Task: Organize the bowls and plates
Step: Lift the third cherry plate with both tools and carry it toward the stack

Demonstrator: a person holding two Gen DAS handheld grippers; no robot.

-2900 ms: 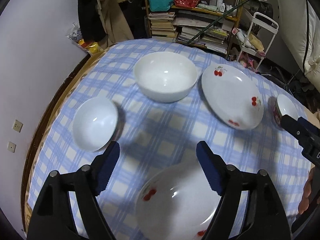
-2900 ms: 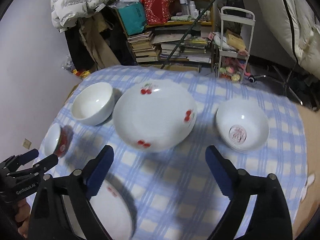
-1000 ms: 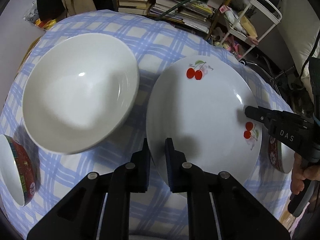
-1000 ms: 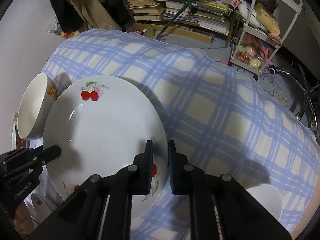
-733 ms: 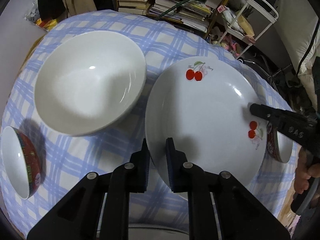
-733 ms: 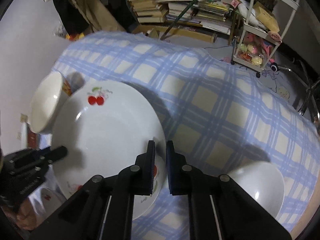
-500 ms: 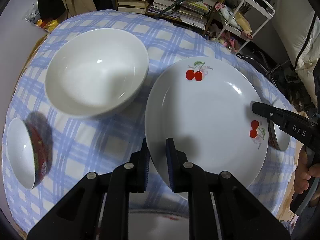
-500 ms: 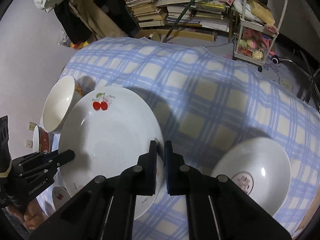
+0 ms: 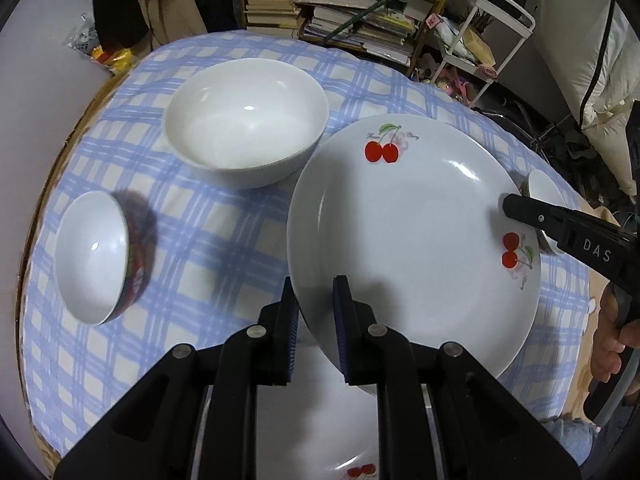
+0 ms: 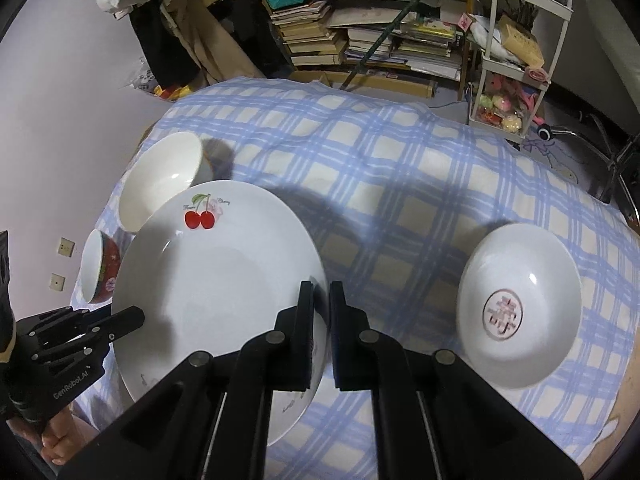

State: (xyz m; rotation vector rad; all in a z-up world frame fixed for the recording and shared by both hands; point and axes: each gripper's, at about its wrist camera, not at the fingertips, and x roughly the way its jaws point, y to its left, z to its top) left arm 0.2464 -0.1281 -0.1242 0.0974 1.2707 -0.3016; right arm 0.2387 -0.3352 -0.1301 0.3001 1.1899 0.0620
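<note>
A white cherry plate (image 9: 412,236) is held in the air above the blue checked table (image 9: 208,248). My left gripper (image 9: 314,320) is shut on its near left rim. My right gripper (image 10: 321,320) is shut on its opposite rim, and the plate (image 10: 216,280) fills the left of the right wrist view. A large white bowl (image 9: 246,120) stands behind it. A small red-sided bowl (image 9: 94,256) sits at the left. A second cherry plate (image 9: 320,432) lies below my left gripper.
A white bowl with a red emblem (image 10: 518,316) sits on the table (image 10: 380,168) at the right. Another small bowl (image 9: 540,196) peeks from behind the held plate. Bookshelves (image 10: 380,36) and a white cart (image 10: 516,60) stand beyond the table's far edge.
Both grippers closed on the cherry plate's opposite rims and lifted it. Over the last second it has drawn back toward the near side, with more of the table coming into view.
</note>
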